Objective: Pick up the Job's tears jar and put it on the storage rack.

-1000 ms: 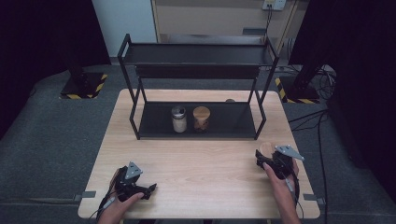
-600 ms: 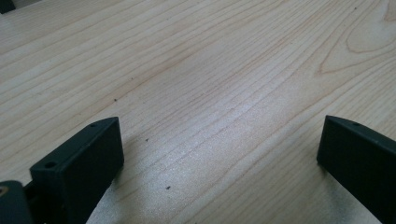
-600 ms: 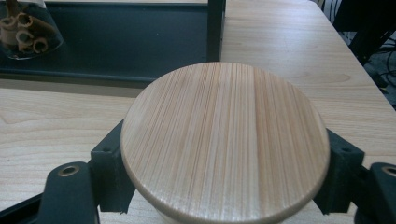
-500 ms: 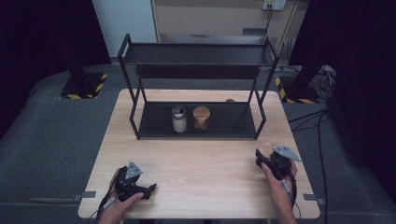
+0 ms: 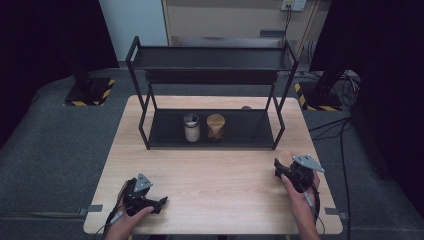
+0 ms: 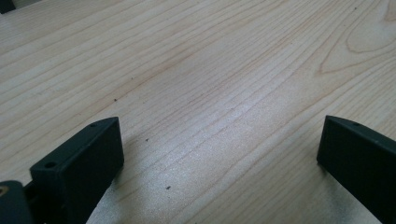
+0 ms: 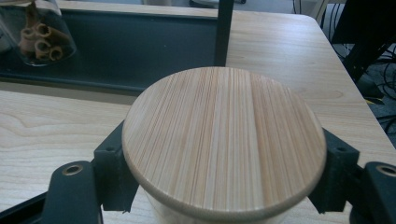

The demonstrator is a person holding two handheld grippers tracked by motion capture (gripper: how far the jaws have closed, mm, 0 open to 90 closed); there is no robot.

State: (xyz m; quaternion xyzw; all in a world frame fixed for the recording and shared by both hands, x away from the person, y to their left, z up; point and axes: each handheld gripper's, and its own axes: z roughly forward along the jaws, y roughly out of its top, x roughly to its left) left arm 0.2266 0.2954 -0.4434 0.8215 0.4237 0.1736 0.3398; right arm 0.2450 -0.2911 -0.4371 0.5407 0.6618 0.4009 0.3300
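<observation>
Jaws of right gripper (image 7: 224, 179) clamping jar (image 7: 224, 140), left gripper (image 6: 219, 154) wide

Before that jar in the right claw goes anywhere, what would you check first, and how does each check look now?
1. Right gripper shut on the wooden-lidded jar: ok.
2. Grip firmness: cannot tell.
3. Left gripper open, nothing between its jaws: ok.
4. Free room on the rack's lower shelf right of the two jars: ok.
5. Rack post stands straight ahead of the held jar: not ok; steer around.
</observation>
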